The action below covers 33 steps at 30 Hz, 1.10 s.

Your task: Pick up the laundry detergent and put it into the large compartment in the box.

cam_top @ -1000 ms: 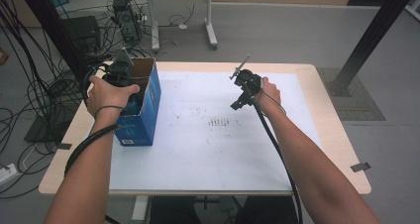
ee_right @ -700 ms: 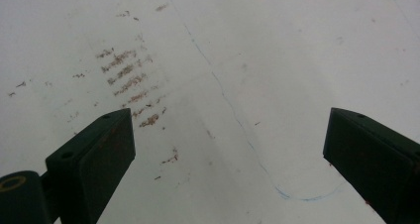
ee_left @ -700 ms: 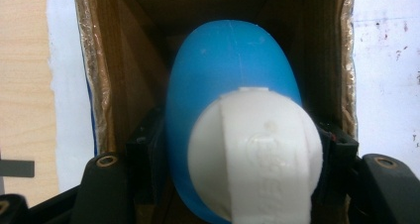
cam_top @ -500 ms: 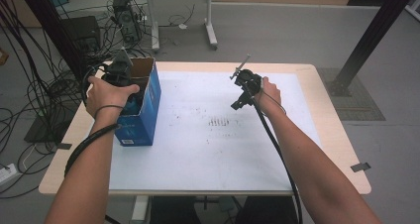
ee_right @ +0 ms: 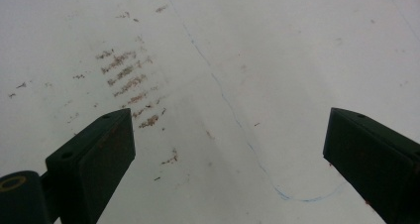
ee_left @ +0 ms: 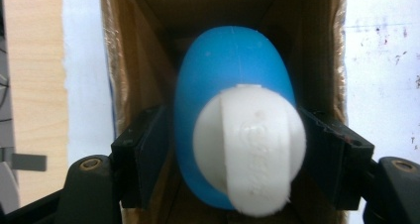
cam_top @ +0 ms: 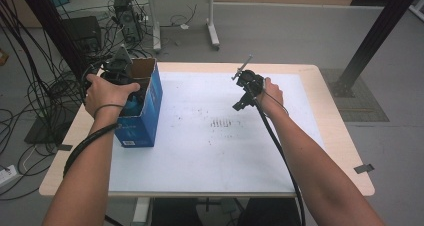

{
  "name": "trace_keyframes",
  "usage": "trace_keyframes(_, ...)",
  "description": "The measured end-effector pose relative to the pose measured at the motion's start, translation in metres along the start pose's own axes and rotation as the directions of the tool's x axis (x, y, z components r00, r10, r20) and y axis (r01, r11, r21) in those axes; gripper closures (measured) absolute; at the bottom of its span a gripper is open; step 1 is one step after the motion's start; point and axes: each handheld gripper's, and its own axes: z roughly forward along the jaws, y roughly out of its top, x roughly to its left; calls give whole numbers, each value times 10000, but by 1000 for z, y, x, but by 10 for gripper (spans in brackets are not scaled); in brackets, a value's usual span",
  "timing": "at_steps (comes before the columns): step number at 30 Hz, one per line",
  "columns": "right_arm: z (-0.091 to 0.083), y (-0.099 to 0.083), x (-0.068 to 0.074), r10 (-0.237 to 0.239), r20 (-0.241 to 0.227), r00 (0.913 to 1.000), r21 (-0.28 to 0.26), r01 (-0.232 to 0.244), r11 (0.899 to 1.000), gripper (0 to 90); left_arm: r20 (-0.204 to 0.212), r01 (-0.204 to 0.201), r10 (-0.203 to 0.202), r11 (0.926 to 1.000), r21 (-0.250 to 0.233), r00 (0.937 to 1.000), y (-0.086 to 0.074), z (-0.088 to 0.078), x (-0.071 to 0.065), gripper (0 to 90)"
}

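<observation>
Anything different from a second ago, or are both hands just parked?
The left gripper has just been opening its jaws over the blue box; the blue bottle with its white cap stands between them inside the box, and whether the pads press it I cannot tell. The right gripper stays open above the white mat, and the box has not shifted.

Black left gripper (cam_top: 117, 71) and right gripper (cam_top: 245, 88), blocky screw-fastened jaws, grey three-cornered plate, black cables trailing along bare forearms.
</observation>
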Motion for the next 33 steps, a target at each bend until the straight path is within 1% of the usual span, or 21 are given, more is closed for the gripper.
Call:
trace_keyframes(2,0,0,0,-11,9,10000,-31,11,10000,53,-86,6,-7,10000,-75,10000,1,-4,-1,286)
trace_keyframes(6,-1,0,0,2,2,10000,-42,-2,10000,53,-115,0,-3,9998,-216,9999,3,-13,-2,279)
trace_keyframes(8,-1,0,0,0,23,10000,-55,0,10000,53,-84,-33,31,9996,-277,10000,4,-18,-2,275)
trace_keyframes(9,-1,-1,0,-11,25,10000,-55,11,10000,53,-38,-13,11,9992,-402,10000,5,-21,-3,275)
trace_keyframes(13,-2,-1,0,-13,32,10000,-57,13,10000,53,-57,-188,185,9989,-436,9998,6,-31,-5,257)
trace_keyframes(15,-2,-1,0,-38,65,10000,-153,39,9999,53,-117,-196,190,9984,-529,9998,7,-36,-6,251)
trace_keyframes(17,-3,-1,0,-20,79,10000,-132,21,9999,53,-47,-236,233,9983,-525,9997,7,-40,-6,243)
trace_keyframes(20,-4,-1,1,-22,117,9999,-138,24,9999,53,17,-281,283,9976,-640,9996,7,-48,-8,234)
trace_keyframes(23,-4,-1,1,-23,127,9999,-110,24,9999,53,7,-467,468,9972,-586,9989,7,-55,-10,209)
trace_keyframes(27,-5,0,1,-113,171,9998,-136,115,9998,53,51,-638,642,9959,-644,9979,6,-67,-15,169)
trace_keyframes(29,-6,0,1,-186,198,9996,-160,189,9997,53,-15,-828,829,9950,-563,9966,7,-74,-19,153)
trace_keyframes(31,-6,0,1,-122,155,9998,-141,125,9998,53,-97,-1041,1037,9934,-475,9946,7,-79,-23,134)
trace_keyframes(33,-6,1,1,-185,159,9997,-171,188,9997,53,-9,-1117,1117,9927,-452,9937,8,-83,-25,122)
